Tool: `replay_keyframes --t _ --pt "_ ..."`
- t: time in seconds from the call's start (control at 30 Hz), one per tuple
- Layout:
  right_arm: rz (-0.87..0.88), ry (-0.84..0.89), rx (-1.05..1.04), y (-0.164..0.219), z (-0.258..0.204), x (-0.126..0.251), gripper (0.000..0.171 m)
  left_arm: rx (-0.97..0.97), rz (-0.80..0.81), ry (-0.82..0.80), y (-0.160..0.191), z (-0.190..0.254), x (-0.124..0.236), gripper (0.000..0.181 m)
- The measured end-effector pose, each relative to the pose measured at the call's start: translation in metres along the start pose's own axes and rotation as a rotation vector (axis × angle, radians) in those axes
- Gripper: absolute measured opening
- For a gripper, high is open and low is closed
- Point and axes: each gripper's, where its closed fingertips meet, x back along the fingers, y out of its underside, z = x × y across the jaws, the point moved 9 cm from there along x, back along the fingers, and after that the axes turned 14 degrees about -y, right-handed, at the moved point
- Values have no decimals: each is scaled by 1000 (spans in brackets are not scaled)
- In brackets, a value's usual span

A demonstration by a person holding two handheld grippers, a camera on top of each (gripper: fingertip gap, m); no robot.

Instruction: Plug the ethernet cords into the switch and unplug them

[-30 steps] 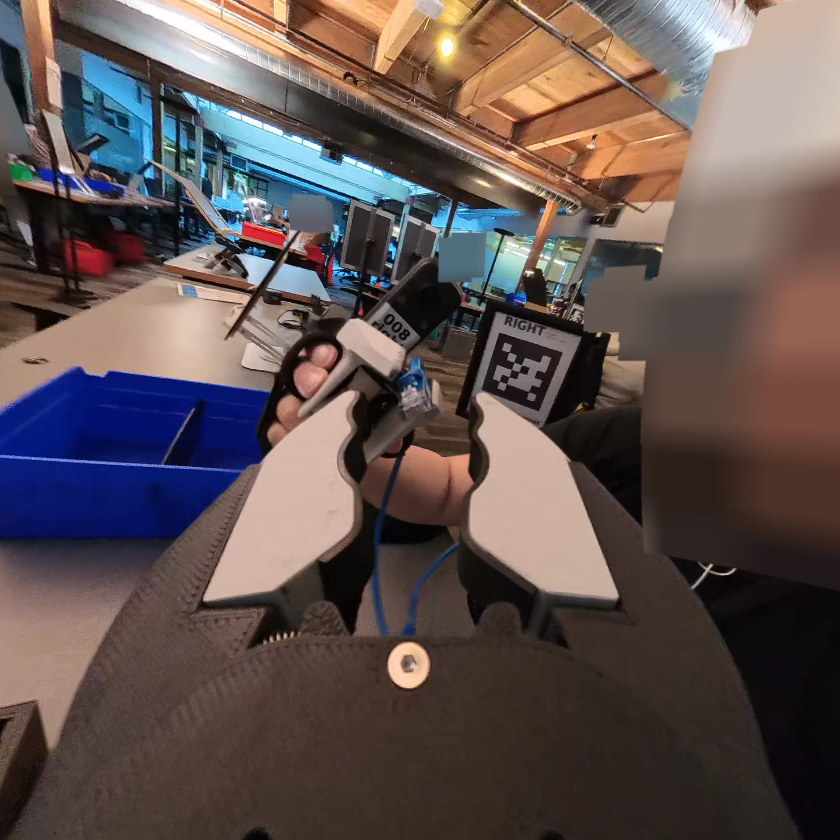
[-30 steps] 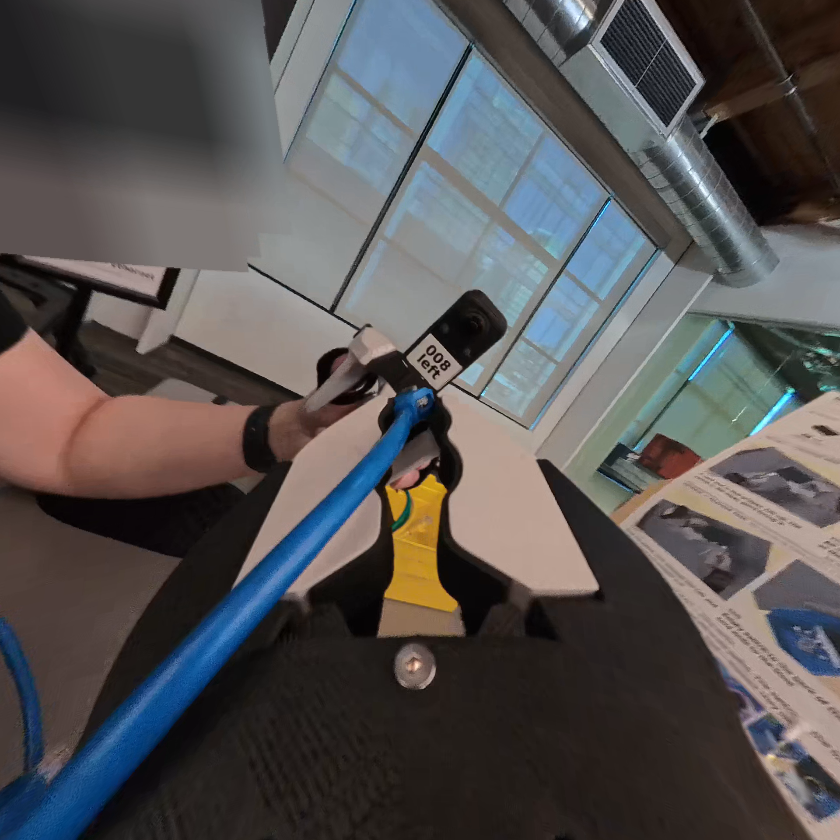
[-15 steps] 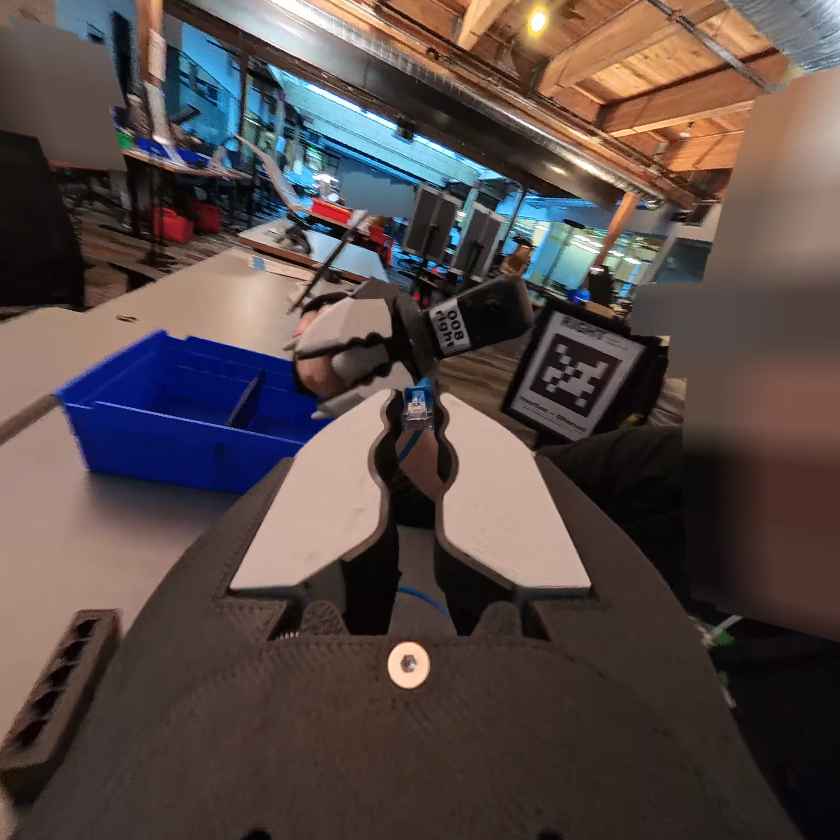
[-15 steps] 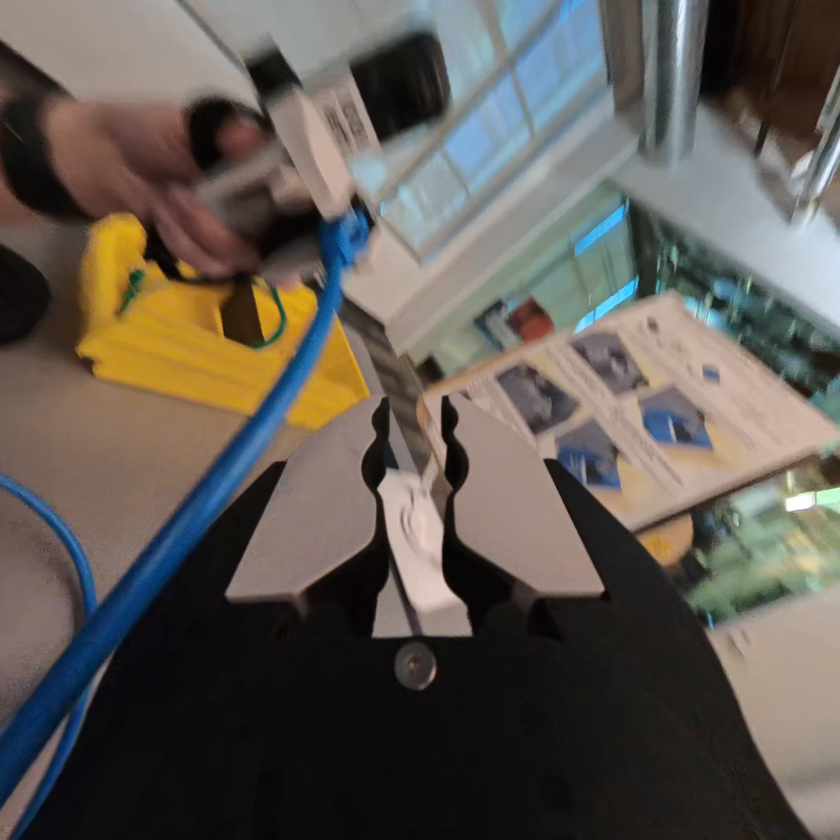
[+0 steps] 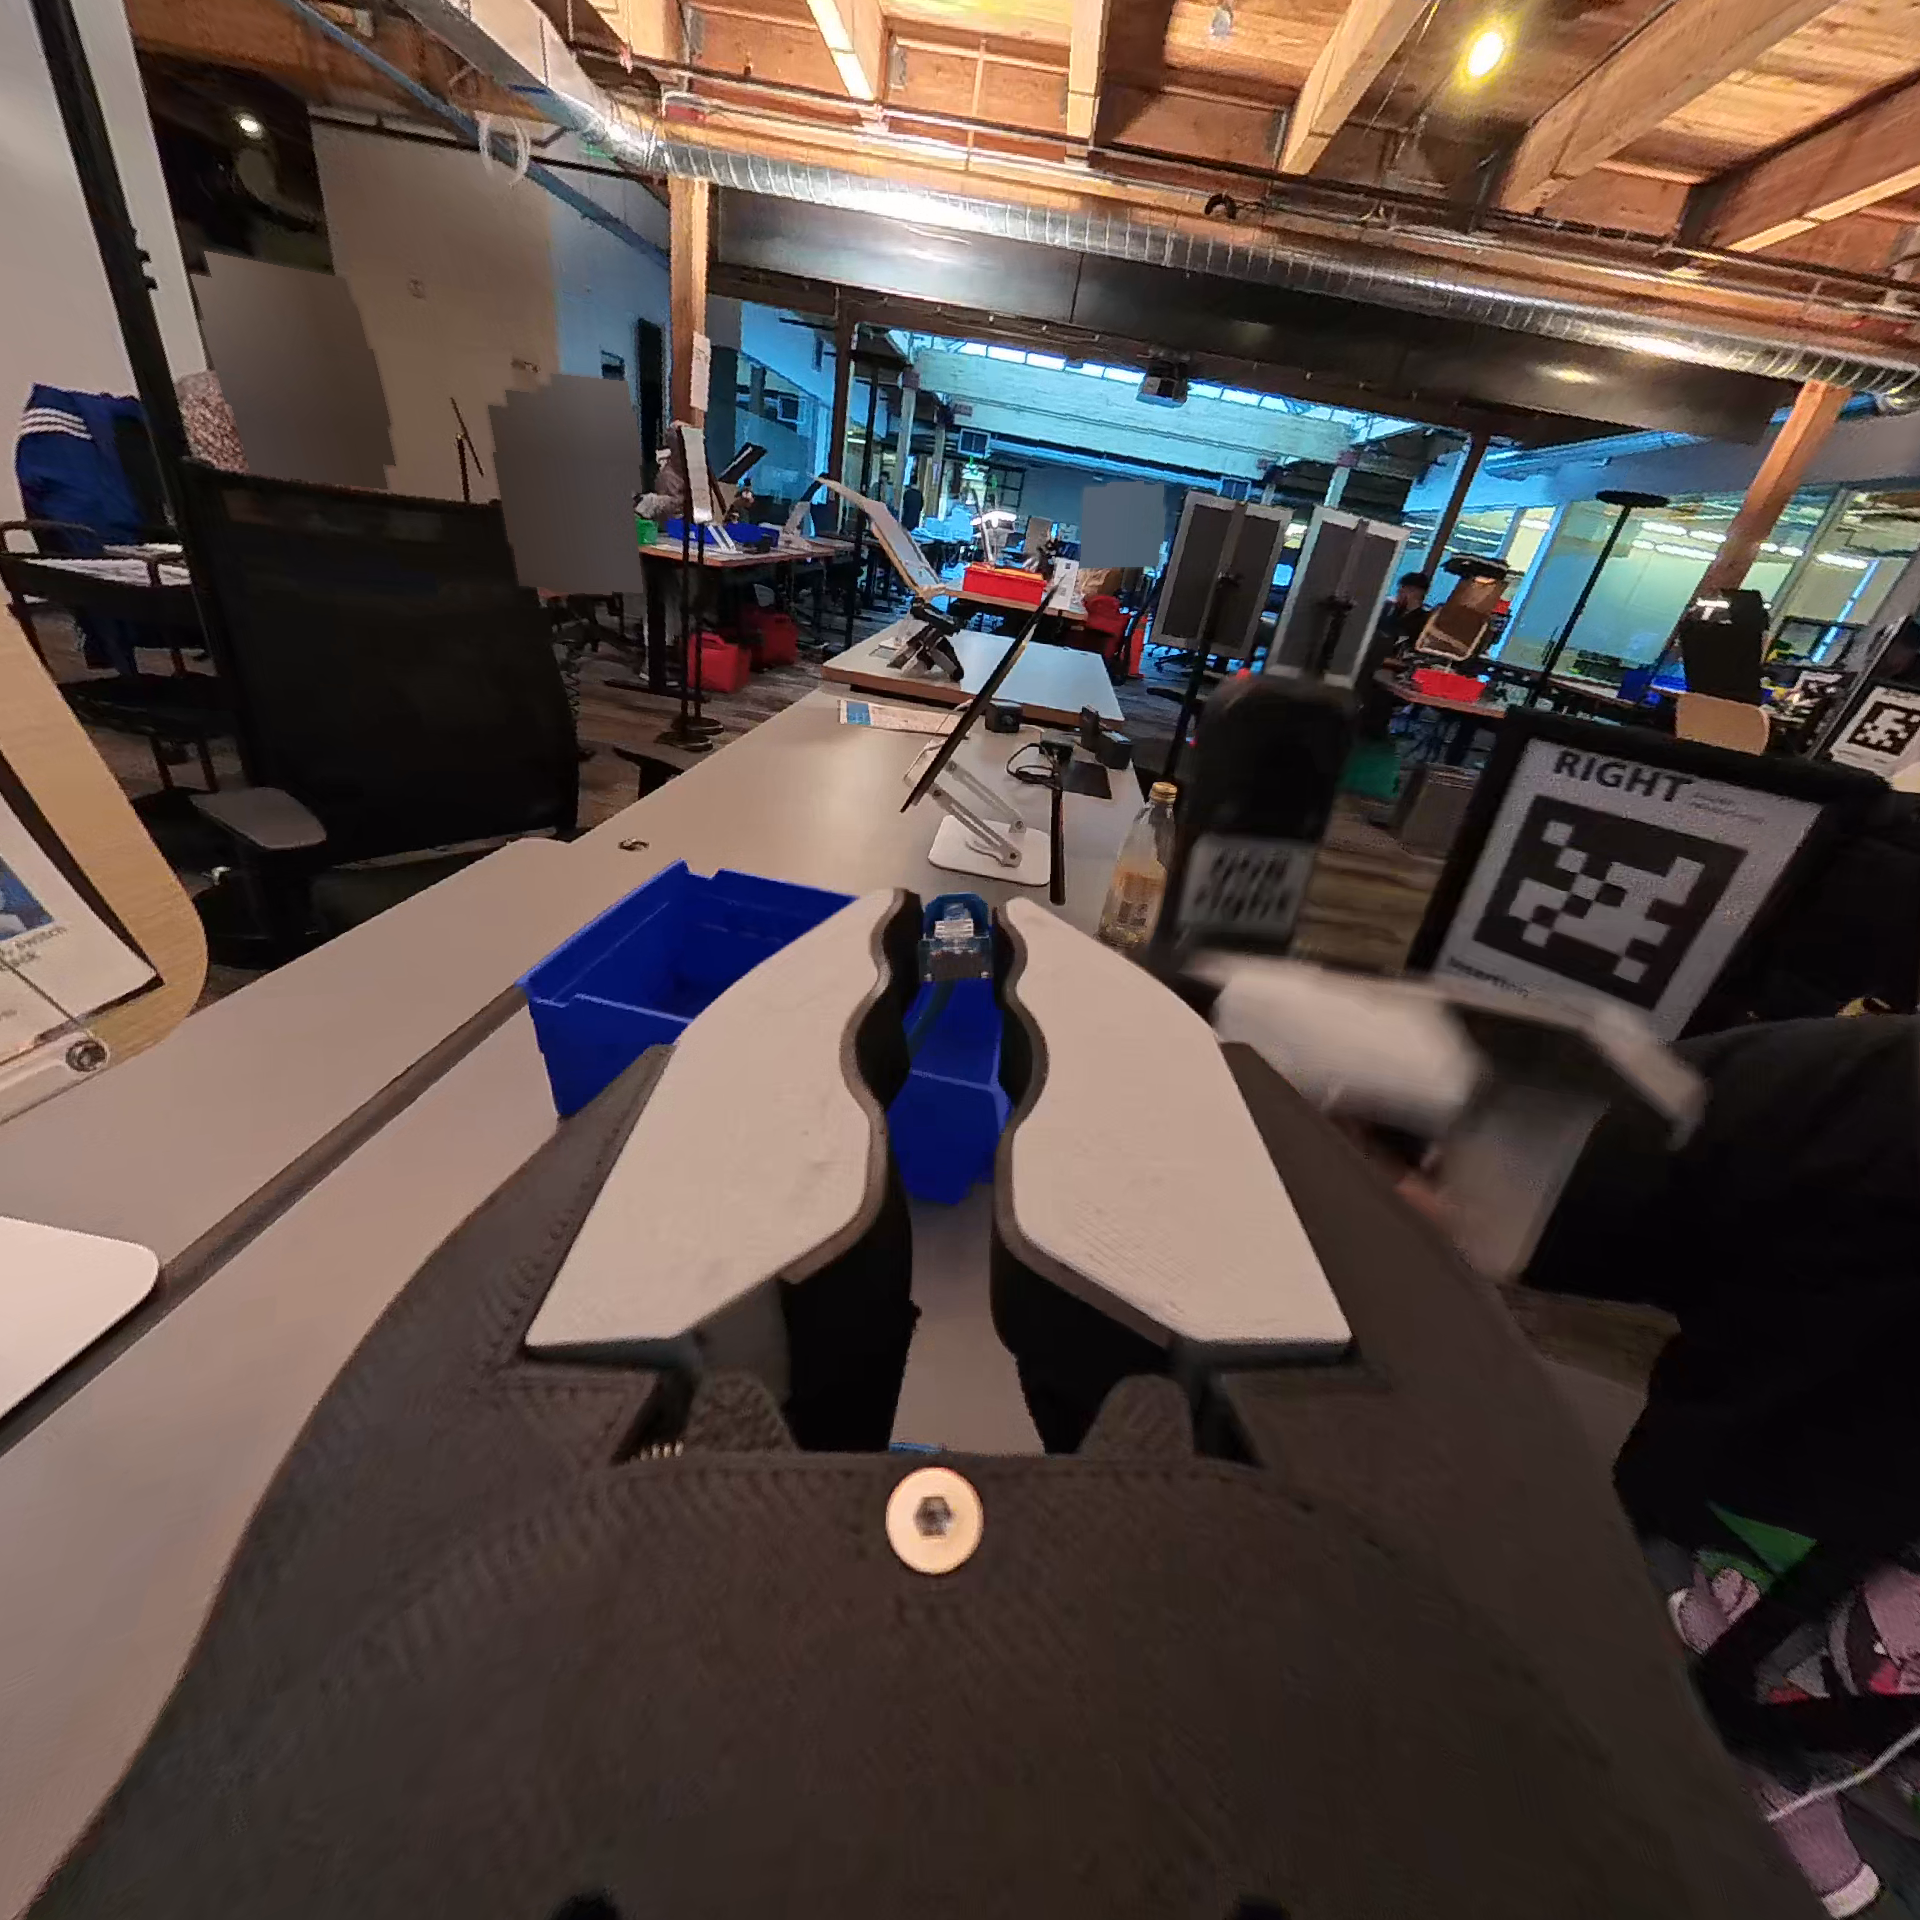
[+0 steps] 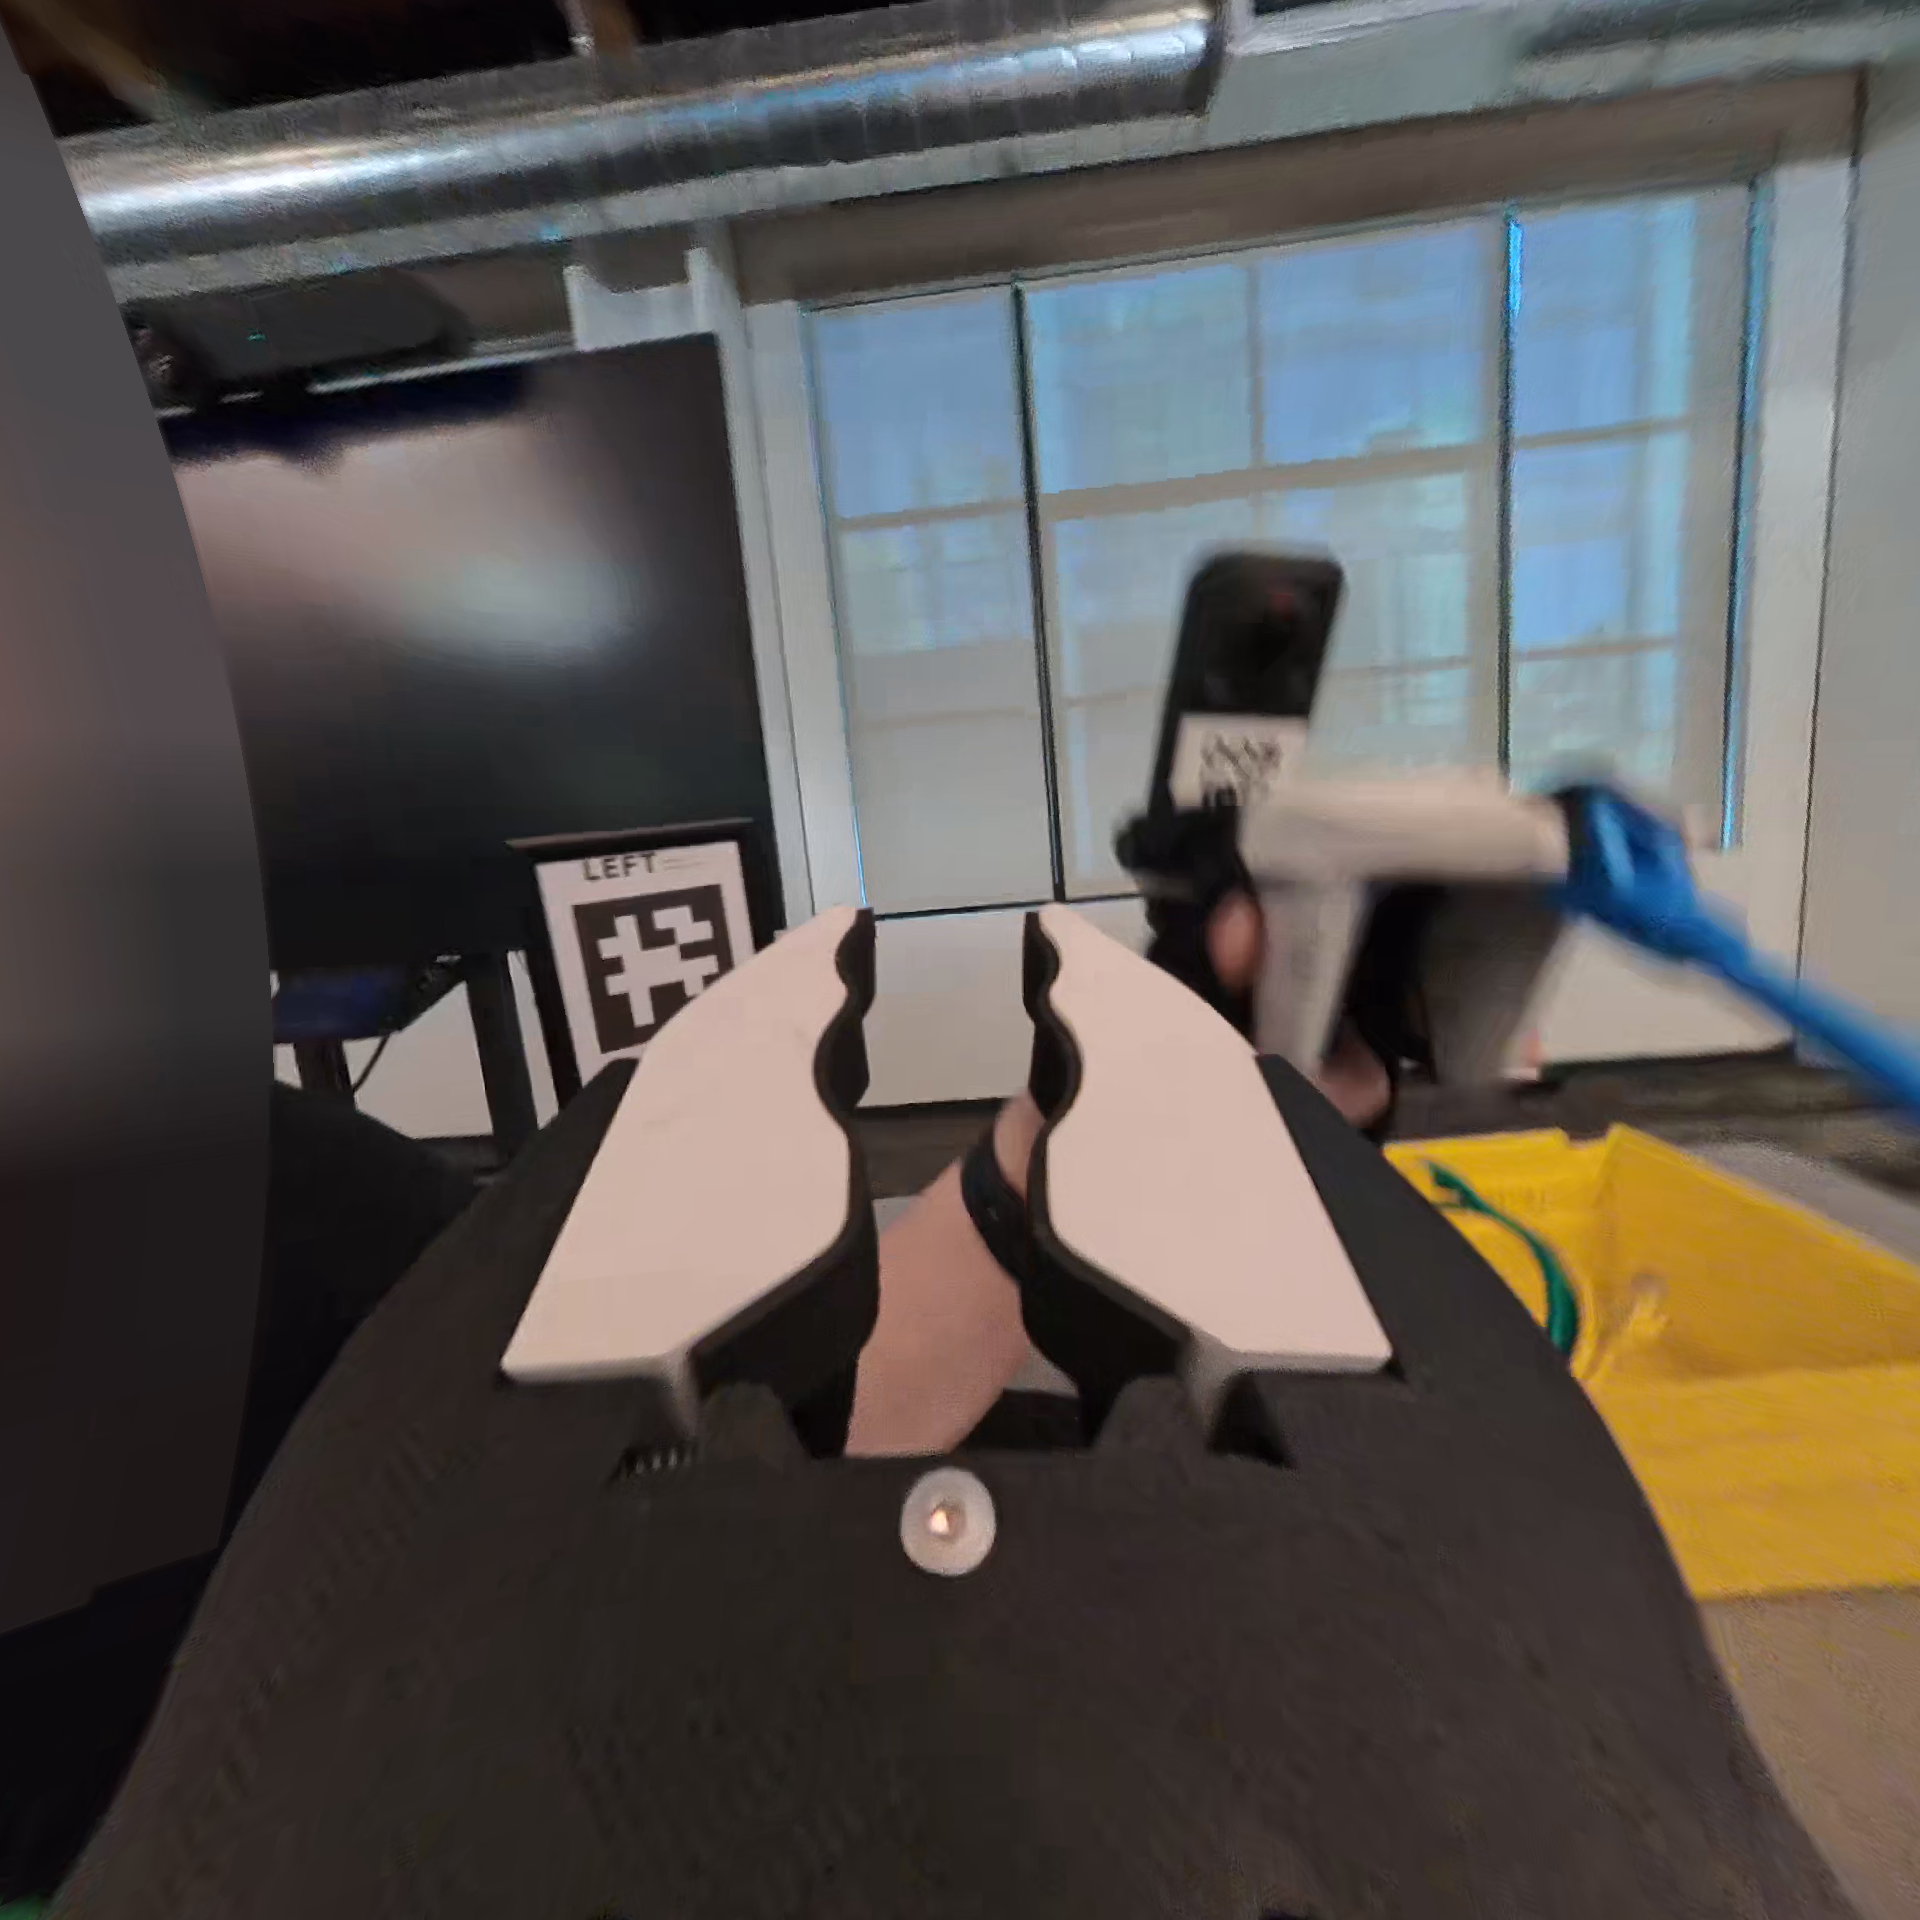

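My left hand-held gripper [image 5: 951, 920] is clamped on the clear plug of the blue ethernet cord [image 5: 948, 940]; the plug sits right at the fingertips, contacts facing up, with the cord dropping down between the fingers [image 5: 748, 1132]. In the right wrist view the same cord [image 6: 1704, 940] shows at 3 o'clock, trailing off toward the right edge (blurred by motion).

My right hand-held gripper [image 6: 948, 925] has its fingers apart with a narrow gap and nothing between them; through the gap I see only the forearm with its dark wristband [image 6: 992, 1210]. From the left wrist view this gripper [image 5: 1444, 1049] appears at 3 o'clock, blurred.

Blue bin [image 5: 665, 961] sits on the grey table [image 5: 260, 1081] at 12 o'clock, just beyond my left fingertips. Yellow bin [image 6: 1704, 1340] at 4 o'clock in the right wrist view, a green cord [image 6: 1538, 1268] hanging over its wall. A small bottle [image 5: 1141, 868] stands on the table at 1 o'clock. I cannot see the switch in either view.
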Motion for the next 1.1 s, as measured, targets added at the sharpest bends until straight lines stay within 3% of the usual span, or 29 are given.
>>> replay_keyframes --t 0.13,0.27,0.53,0.73,0.87,0.97,1.1 --pt "106 159 -89 45 33 14 41 -31 30 52 -9 15 8 12" --pt "303 127 19 24 38 39 46 -64 12 114 -10 34 5 12" --pt "92 97 366 -27 8 38 41 -120 -8 139 -11 45 4 12" --pt "-5 137 256 -42 13 44 13 -157 -16 116 -10 45 6 13" --pt "-136 111 140 -44 21 45 12 -176 -29 108 -11 43 10 12" --pt "-68 71 157 -48 18 48 18 -199 -57 89 -9 43 7 12" --pt "-136 107 148 -49 20 49 10 -200 -66 87 -7 42 6 12"
